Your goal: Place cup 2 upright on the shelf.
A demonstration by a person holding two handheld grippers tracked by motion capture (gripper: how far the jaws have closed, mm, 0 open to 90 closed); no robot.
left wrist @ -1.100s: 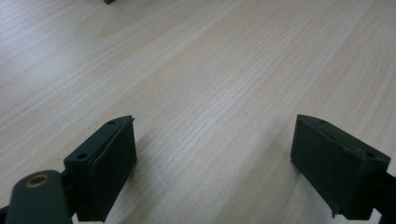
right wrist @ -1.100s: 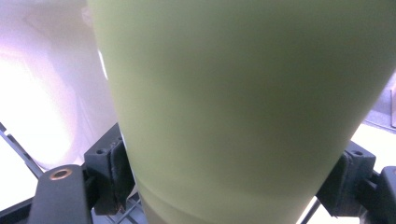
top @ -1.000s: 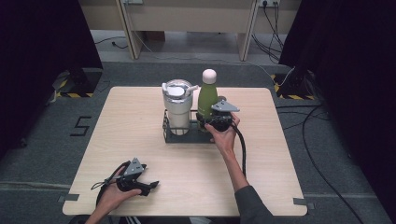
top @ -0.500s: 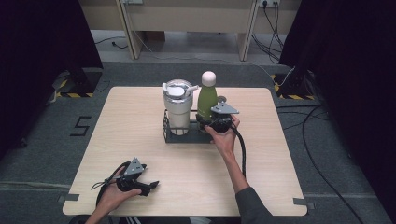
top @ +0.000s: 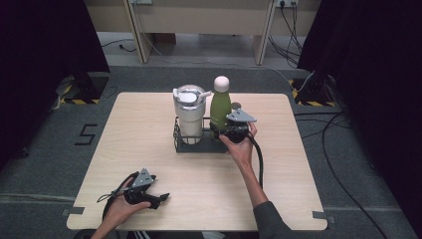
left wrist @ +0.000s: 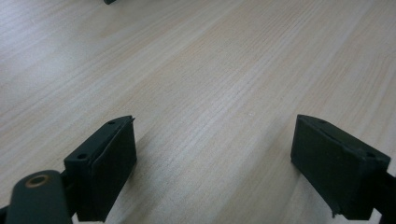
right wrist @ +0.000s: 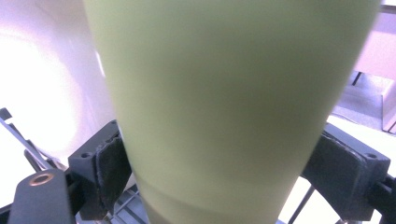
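Note:
A green bottle [top: 219, 107] with a white cap stands upright in the right side of a black wire rack [top: 185, 144]. A white lidded tumbler [top: 189, 115] stands in the rack's left side. My right gripper [top: 230, 130] is at the bottle's lower body from the front right. In the right gripper view the green bottle [right wrist: 224, 107] fills the gap between the jaws, which stand wide apart on either side of it, open. My left gripper [top: 160, 200] rests near the table's front left edge, open over bare wood [left wrist: 215, 93].
The rack stands at the middle back of the wooden table [top: 308, 164]. Cables [top: 343, 129] lie on the grey floor to the right. Black and yellow floor plates [top: 79, 89] sit at the left.
The right gripper has dropped very slightly beside the bottle. The bottle, the tumbler and the left gripper stay where they were.

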